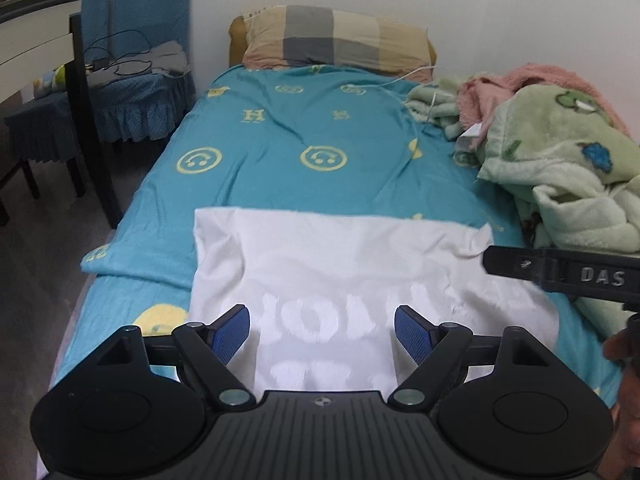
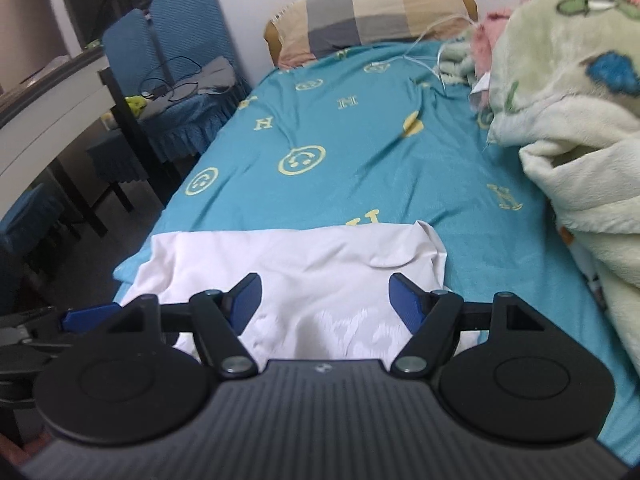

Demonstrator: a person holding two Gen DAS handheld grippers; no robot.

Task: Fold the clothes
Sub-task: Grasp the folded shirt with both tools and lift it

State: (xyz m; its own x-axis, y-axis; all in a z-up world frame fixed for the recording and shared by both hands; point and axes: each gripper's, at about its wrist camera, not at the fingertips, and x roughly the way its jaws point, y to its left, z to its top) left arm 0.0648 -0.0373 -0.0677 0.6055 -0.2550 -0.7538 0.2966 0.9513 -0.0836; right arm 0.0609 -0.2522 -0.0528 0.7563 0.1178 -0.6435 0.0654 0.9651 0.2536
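My left gripper hangs over the near end of the bed, jaws wide apart w/ nothing between them but the white shirt lying below. My right gripper is the same: jaws spread, nothing held, over the same shirt.

The shirt lies flat on the teal sheet at the near part of the bed, far edge straight across, faint white lettering showing through the cloth. Its far right corner is slightly rumpled & turned over. In the left view the other gripper's black finger reaches in from the right edge, tip just beside that corner; can't tell if it touches.

Sheet has yellow smiley & H prints, a few creases. Plaid pillow sits at the far end against the wall. Green blanket is heaped along the right side of the bed, w/ a pink one behind it. A thin white cable trails near the pillow. Blue chair stands left of the bed, cords & grey cloth on its seat.
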